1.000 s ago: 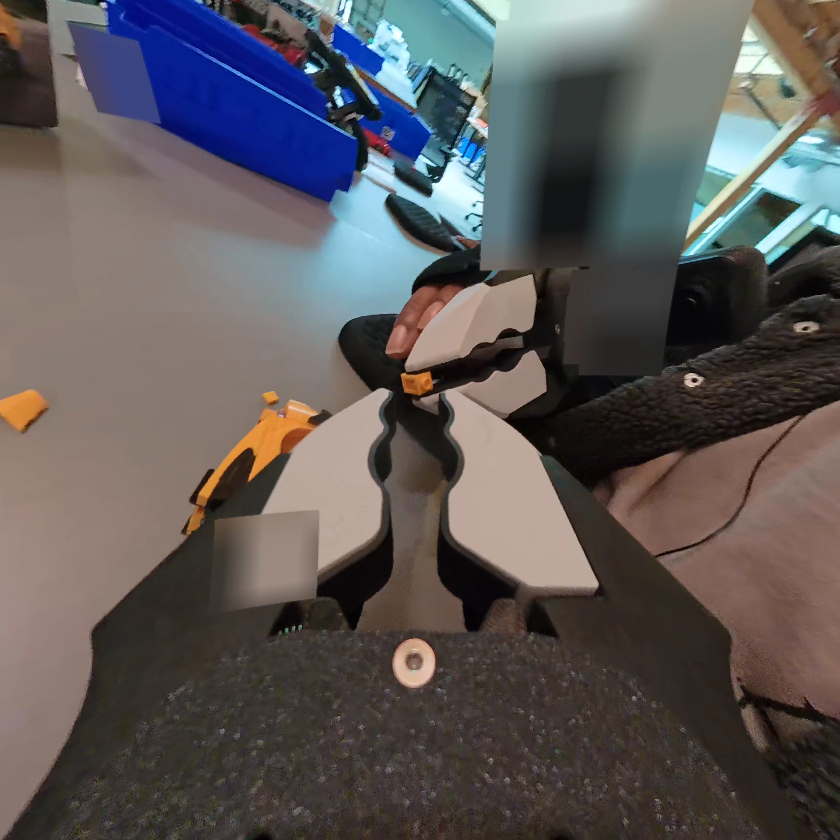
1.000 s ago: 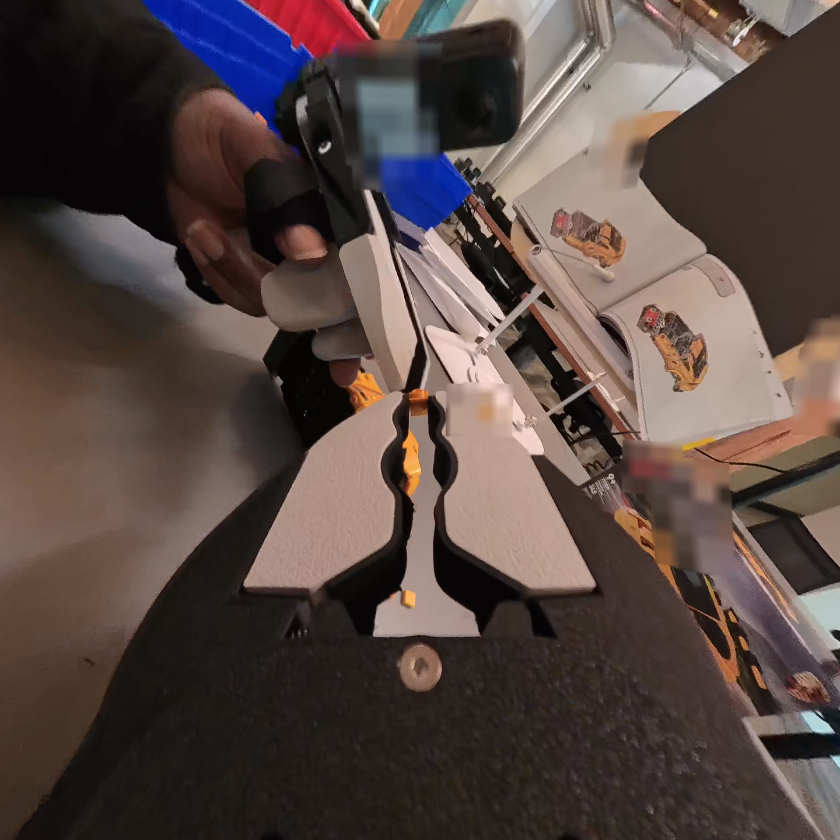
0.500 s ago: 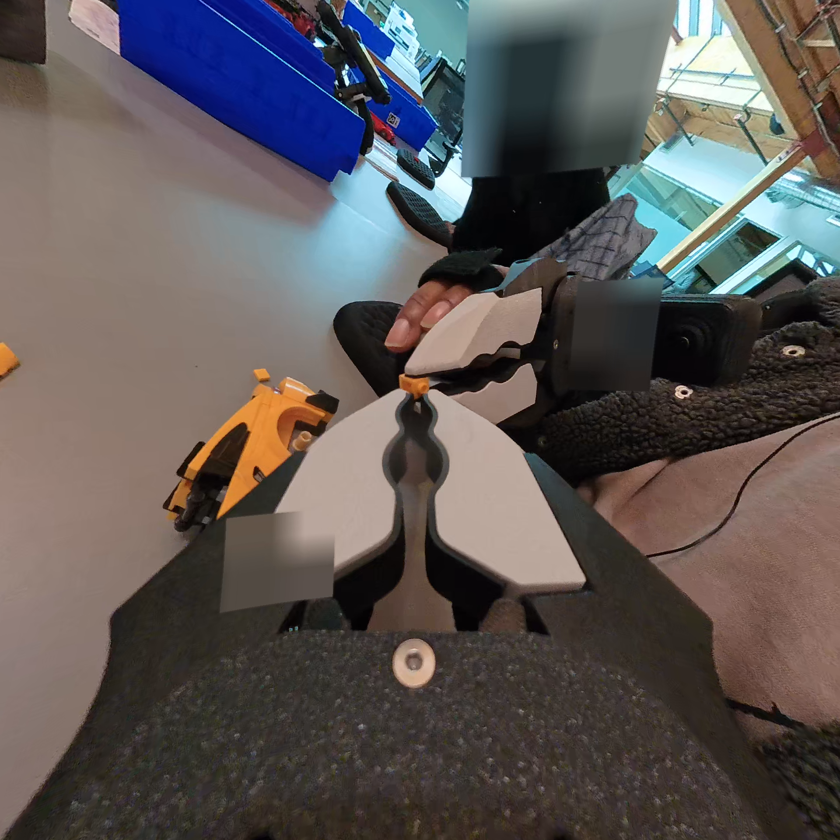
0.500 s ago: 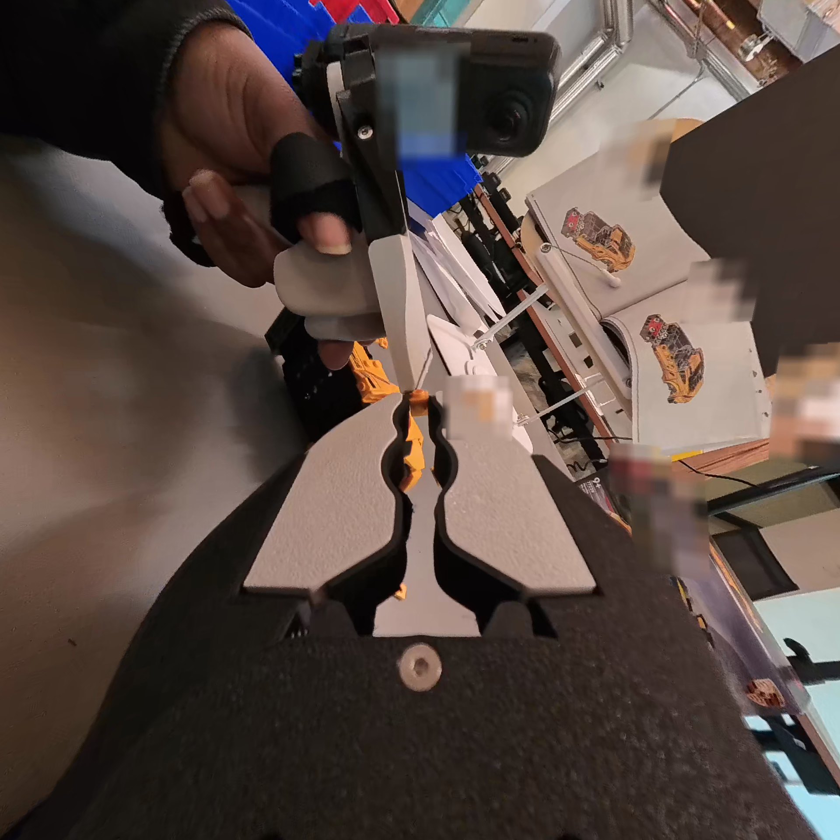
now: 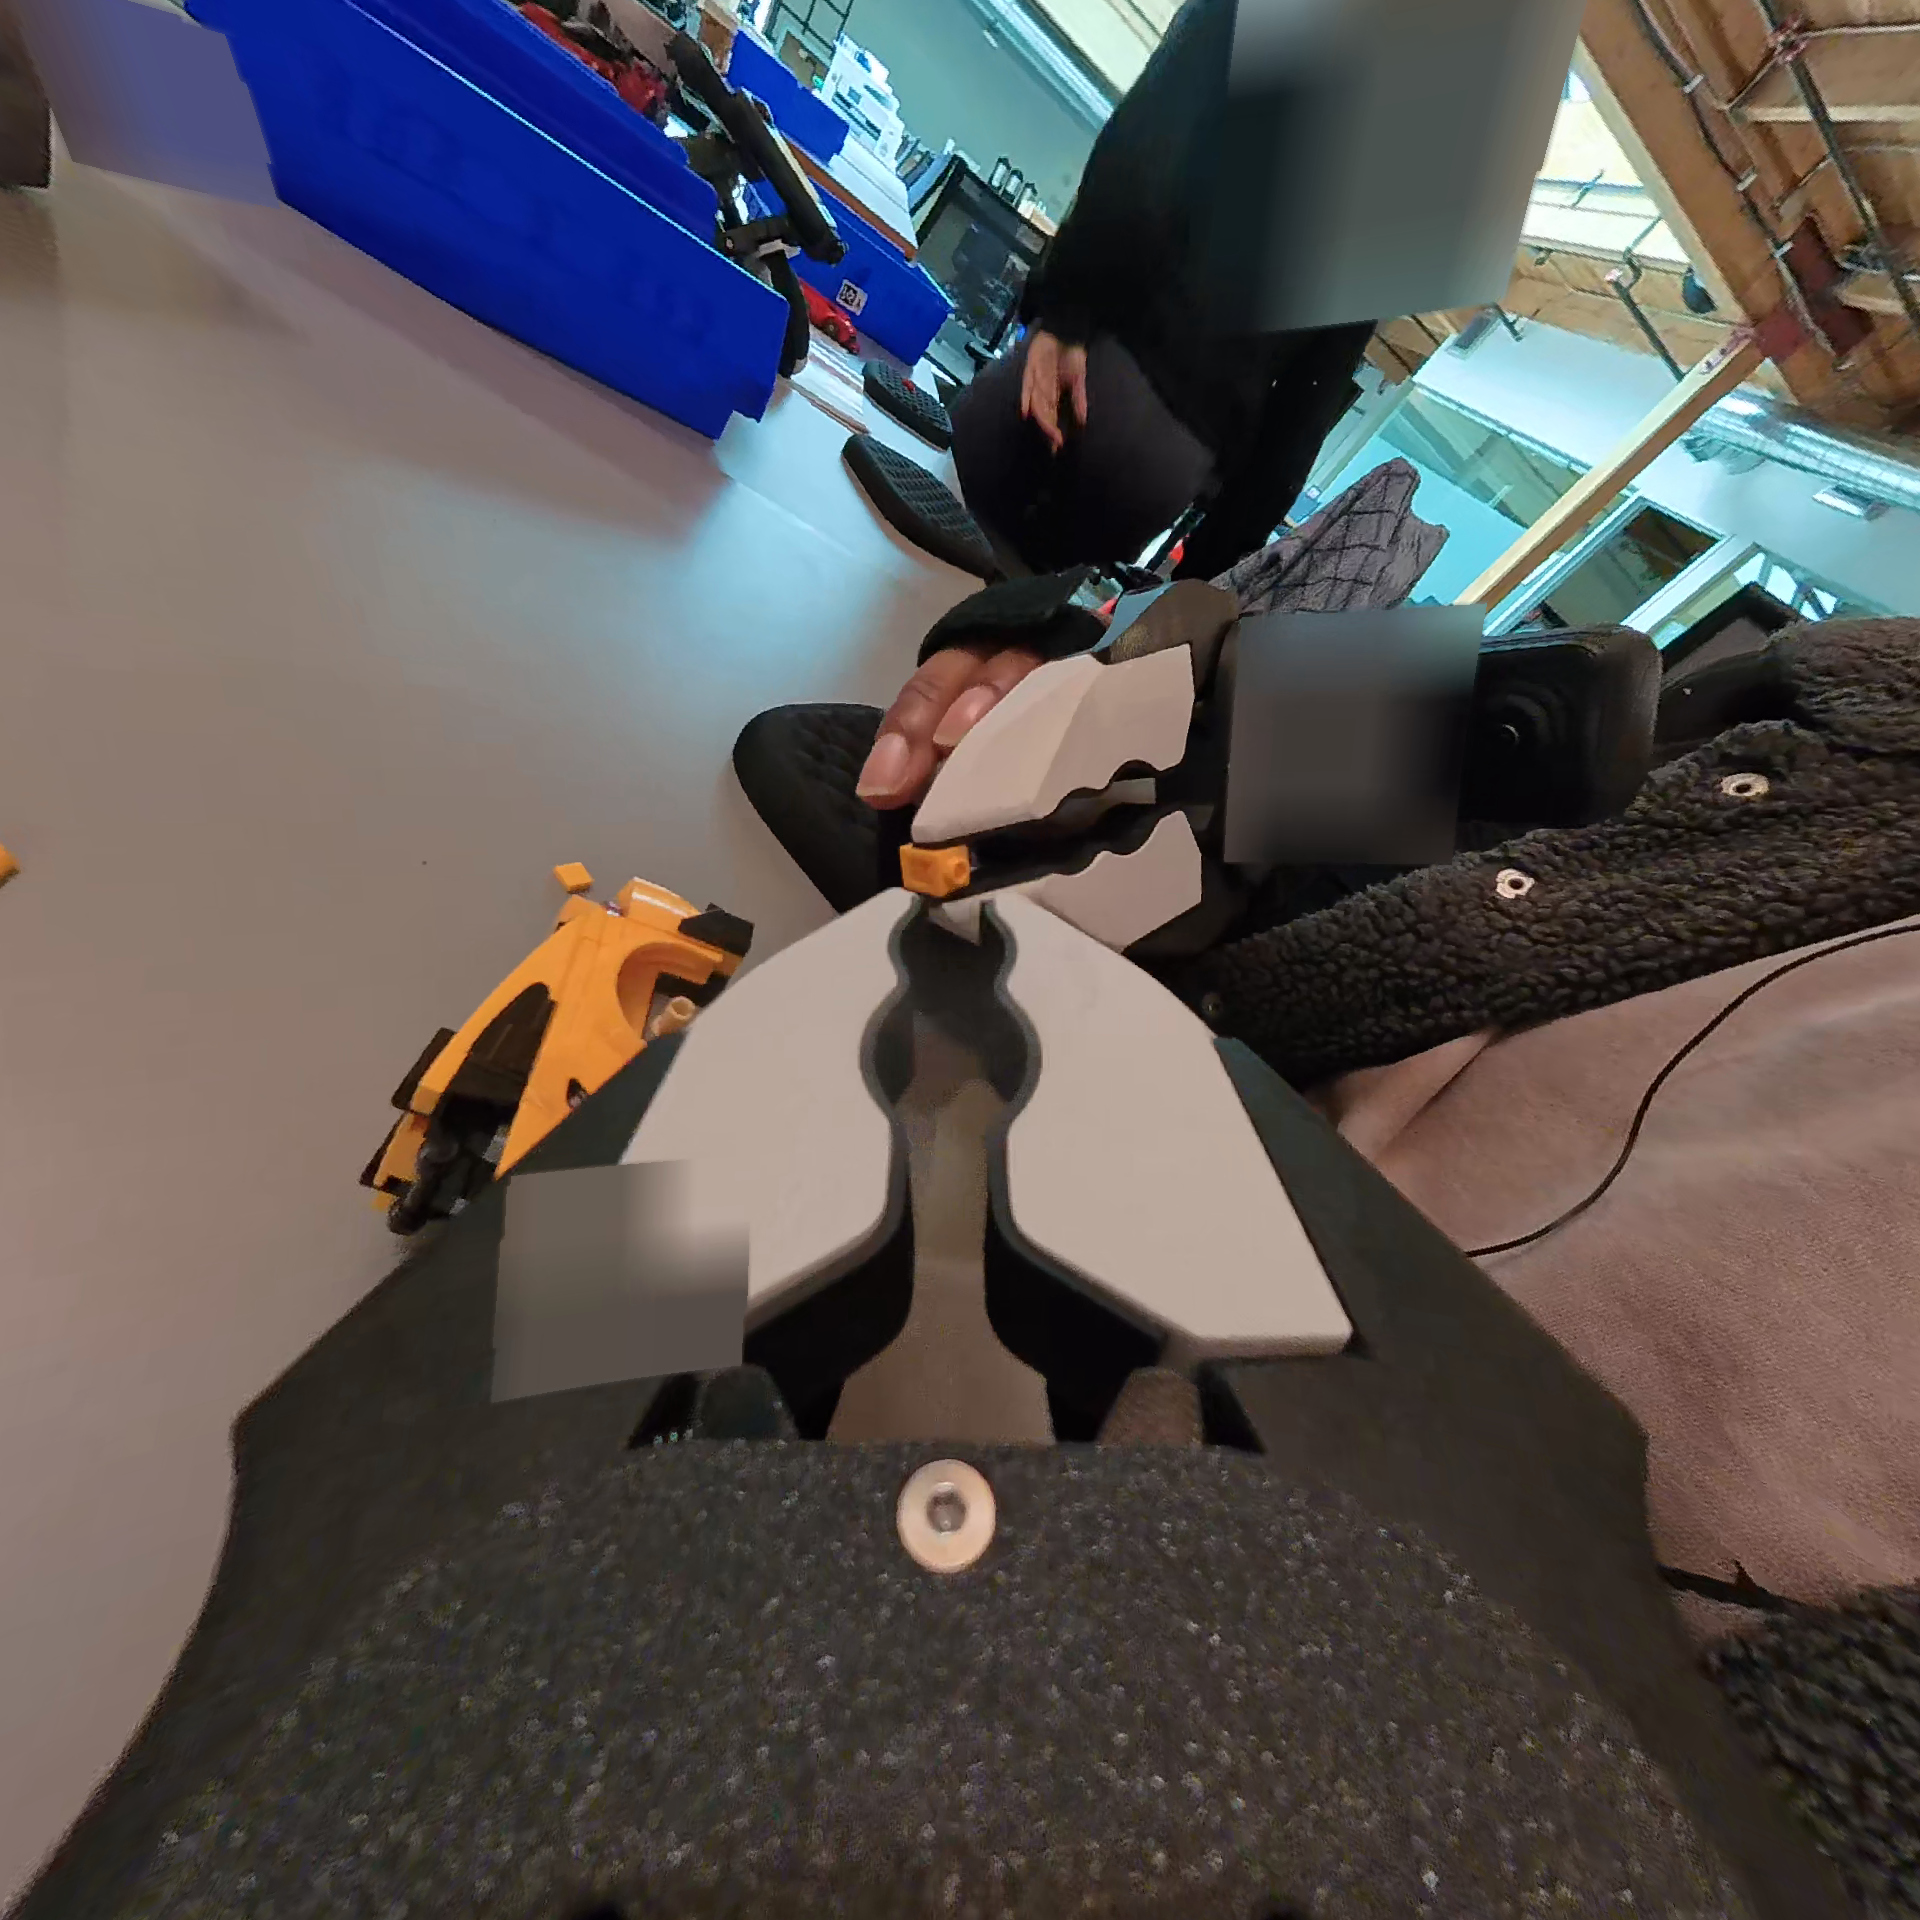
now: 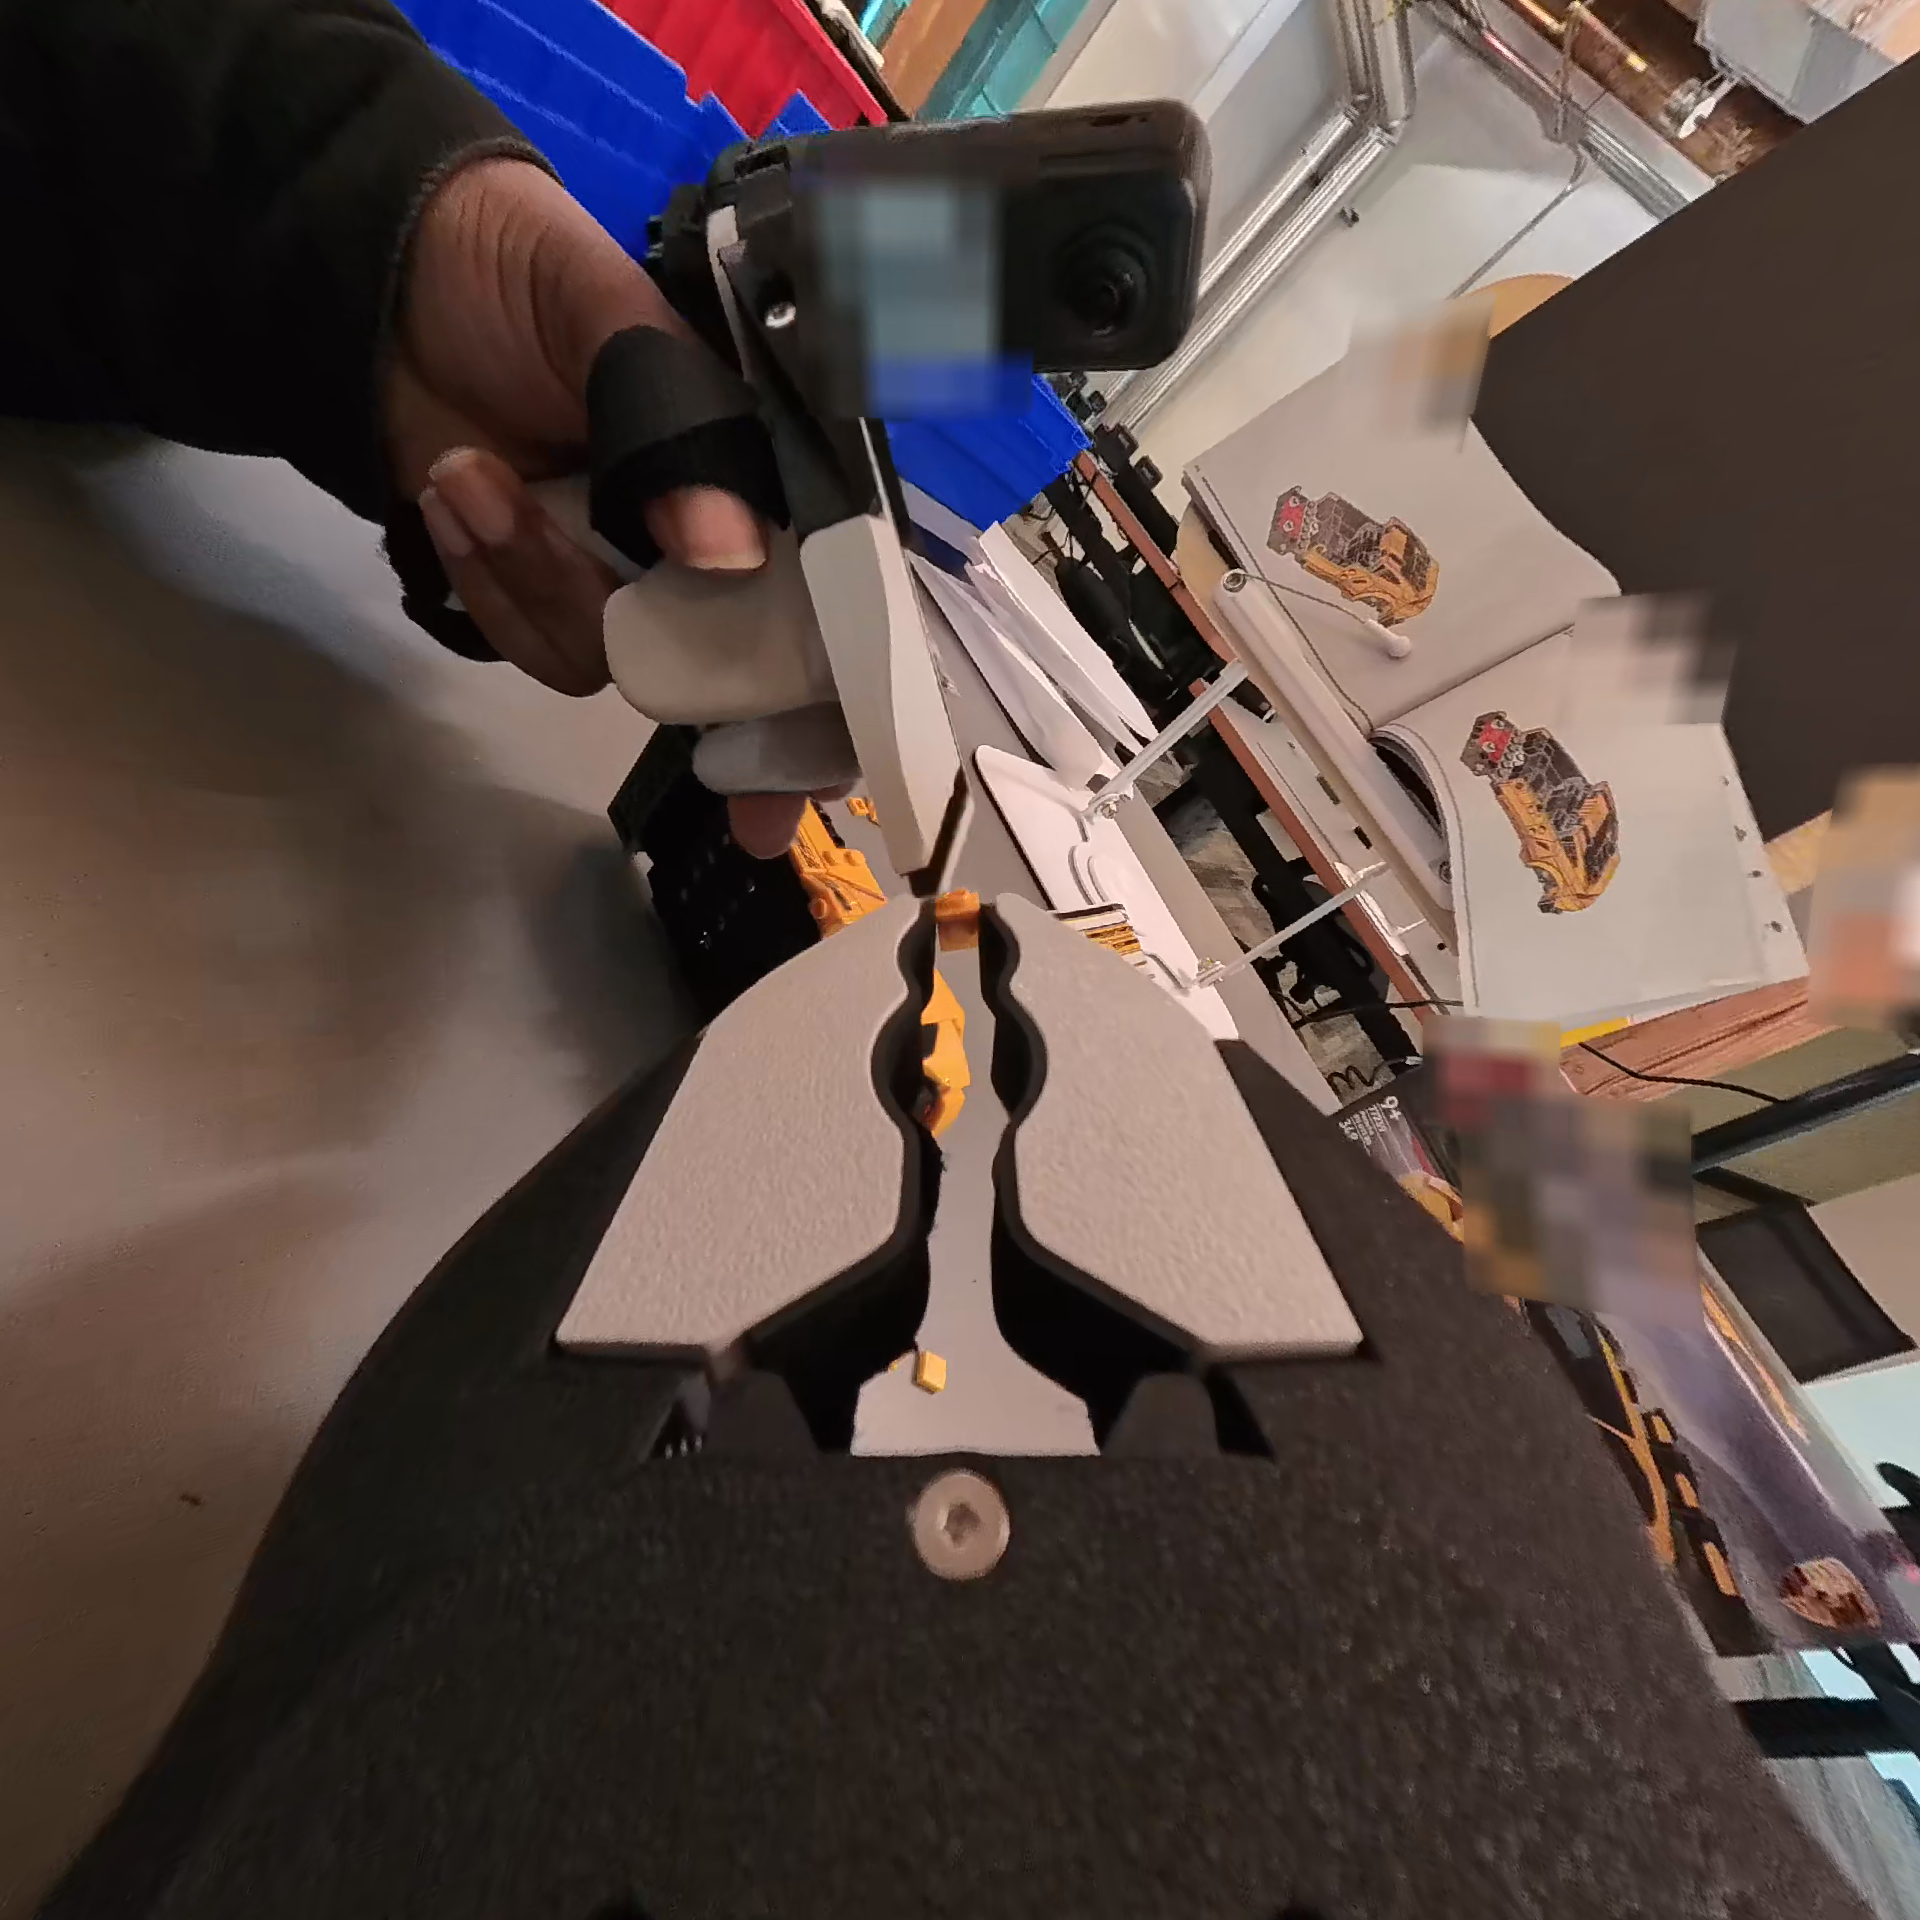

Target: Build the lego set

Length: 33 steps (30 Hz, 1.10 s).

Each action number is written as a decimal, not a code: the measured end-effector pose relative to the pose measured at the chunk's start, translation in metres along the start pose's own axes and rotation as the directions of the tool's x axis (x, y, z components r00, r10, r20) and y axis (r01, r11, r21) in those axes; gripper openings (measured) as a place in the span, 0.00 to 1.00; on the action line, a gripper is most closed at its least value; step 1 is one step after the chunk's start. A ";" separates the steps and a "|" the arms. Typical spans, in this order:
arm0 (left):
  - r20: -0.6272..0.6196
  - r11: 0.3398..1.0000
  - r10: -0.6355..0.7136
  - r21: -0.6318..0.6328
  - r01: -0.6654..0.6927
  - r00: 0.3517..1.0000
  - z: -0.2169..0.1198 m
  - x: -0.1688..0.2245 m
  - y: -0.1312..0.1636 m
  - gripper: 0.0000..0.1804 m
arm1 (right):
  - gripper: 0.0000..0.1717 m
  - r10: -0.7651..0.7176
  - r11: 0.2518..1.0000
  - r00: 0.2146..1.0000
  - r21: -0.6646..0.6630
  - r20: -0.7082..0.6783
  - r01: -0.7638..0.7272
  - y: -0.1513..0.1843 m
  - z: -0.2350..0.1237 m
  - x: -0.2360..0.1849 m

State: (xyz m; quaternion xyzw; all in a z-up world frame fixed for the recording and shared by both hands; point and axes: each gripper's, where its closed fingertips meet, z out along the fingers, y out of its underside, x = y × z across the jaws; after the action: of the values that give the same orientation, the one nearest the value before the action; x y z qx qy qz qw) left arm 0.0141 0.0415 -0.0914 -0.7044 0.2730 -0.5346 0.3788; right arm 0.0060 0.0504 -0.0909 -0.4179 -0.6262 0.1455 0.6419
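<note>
My right gripper is shut on a small orange brick, pinched at its very fingertips. In the left wrist view the right gripper reaches in from the right, a hand behind it, with the brick sticking out to the left. My left gripper stands just under that brick, its tips a narrow gap apart with nothing between the pads. In the right wrist view it comes down edge-on, its tip at the brick's upper left corner. A yellow and black toy car lies on the grey table.
Blue bins stand at the table's far side. A small orange piece lies by the car. A person in black stands behind. An open instruction booklet rests on a white stand at the right. Left and right tips are no more than a few centimetres apart.
The left gripper's tips closed in beside the orange brick half a second ago and have since parted slightly. The right gripper has kept its hold on the brick throughout.
</note>
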 end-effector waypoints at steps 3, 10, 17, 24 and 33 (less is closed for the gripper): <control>0.003 1.000 -0.001 -0.012 0.001 1.000 0.003 0.000 0.003 0.07 | 0.04 -0.013 1.000 1.000 -0.009 0.011 0.013 0.002 0.001 -0.003; 0.049 0.999 -0.002 -0.037 0.003 0.999 0.005 -0.006 0.007 0.06 | 0.04 -0.080 0.996 0.997 -0.039 0.018 0.080 0.006 0.004 -0.009; -0.011 0.999 -0.029 -0.046 0.029 1.000 0.003 0.000 0.007 0.04 | 0.04 -0.070 0.998 0.997 0.005 0.037 0.069 0.000 0.001 -0.011; -0.164 0.993 -0.117 -0.028 0.114 0.980 -0.001 0.014 0.004 0.03 | 0.04 0.052 0.993 0.994 0.098 0.101 -0.062 -0.013 -0.006 -0.012; -0.311 0.981 -0.190 -0.020 0.194 0.931 -0.005 0.028 0.000 0.03 | 0.06 0.126 0.972 0.981 0.178 0.145 -0.151 -0.026 -0.013 -0.009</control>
State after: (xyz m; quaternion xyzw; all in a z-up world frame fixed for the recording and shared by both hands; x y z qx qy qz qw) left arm 0.0172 0.0181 -0.0749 -0.6324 0.2560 -0.6750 0.2809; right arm 0.0075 0.0238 -0.0772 -0.3874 -0.6203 0.2762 0.6236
